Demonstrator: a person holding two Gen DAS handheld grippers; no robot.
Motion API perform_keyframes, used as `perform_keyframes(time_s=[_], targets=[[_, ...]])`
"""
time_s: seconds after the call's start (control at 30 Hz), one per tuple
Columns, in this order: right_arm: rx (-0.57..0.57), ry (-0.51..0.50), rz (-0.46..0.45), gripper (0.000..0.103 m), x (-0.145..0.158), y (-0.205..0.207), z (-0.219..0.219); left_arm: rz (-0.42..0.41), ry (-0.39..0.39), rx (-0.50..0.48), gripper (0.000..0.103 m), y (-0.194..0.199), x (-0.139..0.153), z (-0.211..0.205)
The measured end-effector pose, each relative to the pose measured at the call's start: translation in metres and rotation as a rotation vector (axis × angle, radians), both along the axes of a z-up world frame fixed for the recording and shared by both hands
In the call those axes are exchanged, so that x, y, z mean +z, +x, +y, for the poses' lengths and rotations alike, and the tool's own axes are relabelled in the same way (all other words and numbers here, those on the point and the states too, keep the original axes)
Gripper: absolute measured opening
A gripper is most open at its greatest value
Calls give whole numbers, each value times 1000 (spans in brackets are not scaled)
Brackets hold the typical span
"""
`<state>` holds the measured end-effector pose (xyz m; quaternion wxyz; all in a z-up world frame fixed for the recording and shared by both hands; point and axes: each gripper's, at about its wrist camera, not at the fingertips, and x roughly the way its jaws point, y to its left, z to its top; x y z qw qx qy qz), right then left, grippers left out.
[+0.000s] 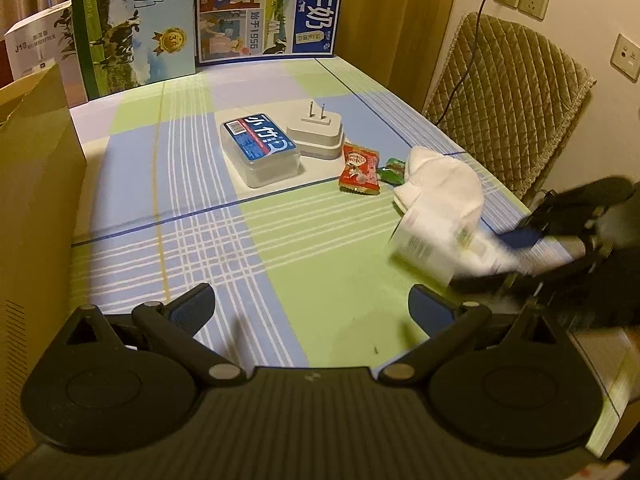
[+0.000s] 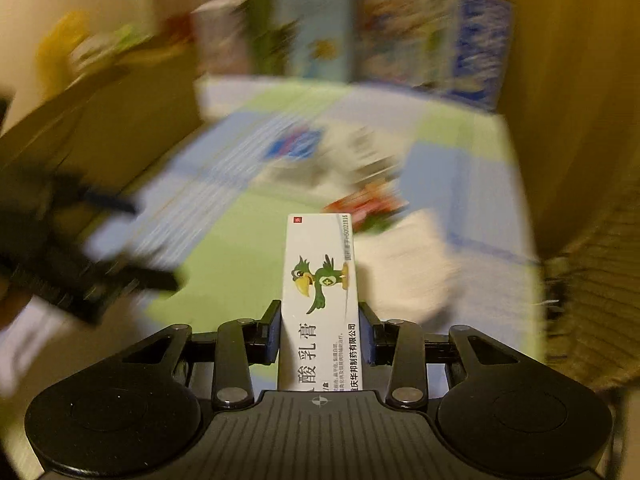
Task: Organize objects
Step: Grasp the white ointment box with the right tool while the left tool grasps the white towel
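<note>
My right gripper (image 2: 320, 332) is shut on a white ointment box (image 2: 320, 292) with a green parrot printed on it, held upright between the pads. The left wrist view shows that box (image 1: 424, 248) blurred, lifted off the checked tablecloth (image 1: 280, 248) at the right, with the right gripper (image 1: 492, 258) behind it. My left gripper (image 1: 310, 300) hangs open over the near part of the table with nothing between its fingers. Further back lie a clear plastic box with a blue label (image 1: 260, 152), a white plug adapter (image 1: 316, 132), a red candy packet (image 1: 359, 168), a green candy (image 1: 394, 170) and a white cloth (image 1: 440, 188).
A tall cardboard box (image 1: 36, 200) stands at the table's left edge. Milk cartons (image 1: 264, 8) line the back. A chair with a quilted cushion (image 1: 508, 112) stands past the right edge, a cable hanging over it from a wall socket. The right wrist view is heavily blurred.
</note>
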<state>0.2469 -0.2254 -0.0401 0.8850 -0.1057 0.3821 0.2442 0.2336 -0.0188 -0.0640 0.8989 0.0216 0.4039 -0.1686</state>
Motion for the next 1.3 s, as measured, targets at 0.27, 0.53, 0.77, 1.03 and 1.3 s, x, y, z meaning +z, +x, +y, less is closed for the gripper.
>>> perform_keyframes(time_s=[0.27, 0.53, 0.77, 1.03, 1.3], targets=[[-295, -158, 2, 35, -17, 48, -40, -8, -5, -5, 101, 0, 2, -1], [-23, 4, 134, 35, -28, 39, -23, -14, -5, 5, 101, 1, 1, -1], [-42, -7, 123, 35, -18, 24, -11, -30, -7, -19, 101, 2, 1, -5], [5, 90, 171, 35, -21, 27, -10, -82, 28, -114, 101, 10, -6, -28], [-83, 20, 130, 35, -20, 33, -18, -109, 61, -201, 93, 18, -14, -45]])
